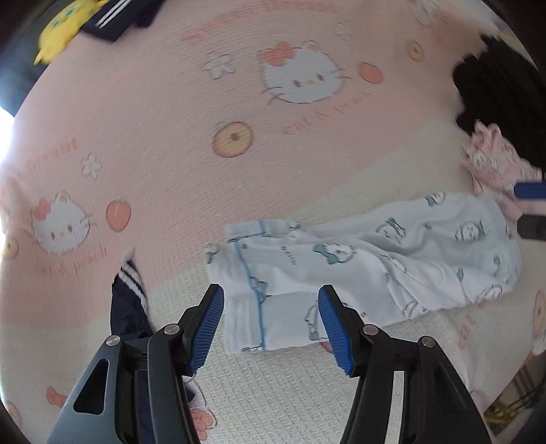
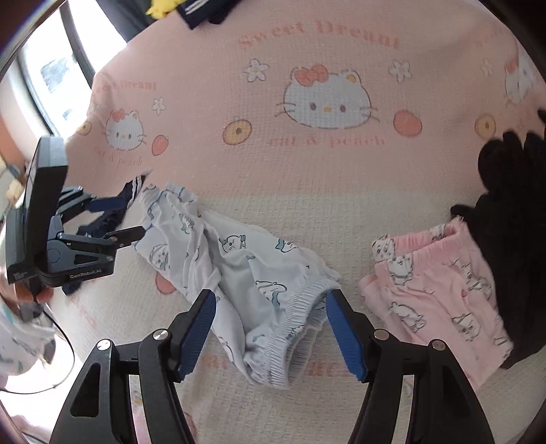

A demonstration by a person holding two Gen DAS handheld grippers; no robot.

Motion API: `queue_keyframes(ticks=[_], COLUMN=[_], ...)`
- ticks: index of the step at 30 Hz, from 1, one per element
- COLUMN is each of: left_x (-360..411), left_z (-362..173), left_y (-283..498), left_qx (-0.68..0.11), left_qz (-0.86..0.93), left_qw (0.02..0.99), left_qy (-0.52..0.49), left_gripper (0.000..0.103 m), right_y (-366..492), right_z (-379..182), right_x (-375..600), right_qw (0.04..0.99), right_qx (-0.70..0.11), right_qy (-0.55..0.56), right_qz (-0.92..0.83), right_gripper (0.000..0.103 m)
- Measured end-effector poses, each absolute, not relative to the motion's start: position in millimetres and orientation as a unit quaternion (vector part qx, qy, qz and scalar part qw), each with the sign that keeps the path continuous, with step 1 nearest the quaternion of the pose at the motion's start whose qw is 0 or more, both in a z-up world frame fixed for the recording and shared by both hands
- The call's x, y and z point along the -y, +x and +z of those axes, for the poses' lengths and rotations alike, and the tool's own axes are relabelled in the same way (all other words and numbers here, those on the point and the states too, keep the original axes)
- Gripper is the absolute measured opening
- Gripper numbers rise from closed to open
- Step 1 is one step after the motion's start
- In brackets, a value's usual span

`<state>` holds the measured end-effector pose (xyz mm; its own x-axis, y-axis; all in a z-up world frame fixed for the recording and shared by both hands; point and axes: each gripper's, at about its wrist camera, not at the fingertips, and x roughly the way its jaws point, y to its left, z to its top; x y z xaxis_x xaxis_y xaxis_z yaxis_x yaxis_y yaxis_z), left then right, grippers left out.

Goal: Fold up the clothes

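Light blue printed pajama pants (image 1: 375, 266) lie crumpled on the bed, leg cuffs toward my left gripper, elastic waistband toward my right. My left gripper (image 1: 271, 324) is open, its blue pads either side of a leg cuff, holding nothing. My right gripper (image 2: 271, 328) is open above the waistband (image 2: 290, 324), empty. The pants also show in the right wrist view (image 2: 239, 259), with the left gripper (image 2: 136, 235) at their far end.
Pink printed pants (image 2: 440, 287) lie folded to the right beside a black garment (image 2: 512, 211). A navy striped garment (image 1: 131, 307) lies left of the pants. A yellow plush (image 1: 65, 24) and another navy garment (image 1: 116, 17) sit at the bed's far edge. The pink cat-print blanket (image 2: 307, 177) covers the bed.
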<state>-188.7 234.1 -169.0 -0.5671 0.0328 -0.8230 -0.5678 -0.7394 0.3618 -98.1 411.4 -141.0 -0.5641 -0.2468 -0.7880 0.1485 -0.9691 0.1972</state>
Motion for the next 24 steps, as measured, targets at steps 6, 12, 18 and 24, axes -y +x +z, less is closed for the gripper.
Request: queue_keyframes(ticks=[6, 12, 18, 24], left_x=[-266, -284, -298, -298], left_z=[-185, -191, -207, -237], left_y=[-155, -120, -78, -46], left_qx=[-0.420, -0.510, -0.634, -0.737], left_qz=[0.804, 0.762, 0.689, 0.596], left_qw=[0.209, 0.275, 0.303, 0.311], left_qy=[-0.367, -0.289, -0.177, -0.068], left_gripper=[0.055, 0.055, 0.055, 0.071], right_y=[-81, -60, -42, -19], right_z=[-146, -152, -150, -172], right_x=[-404, -409, -410, -377], right_qw=[0.087, 0.057, 0.045, 0.055], right_qx=[-0.037, -0.100, -0.166, -0.322], right_qy=[0.435, 0.409, 0.379, 0.368], right_qz=[-0.895, -0.905, -0.909, -0.871], right_gripper=[0.067, 0.067, 0.067, 0.067])
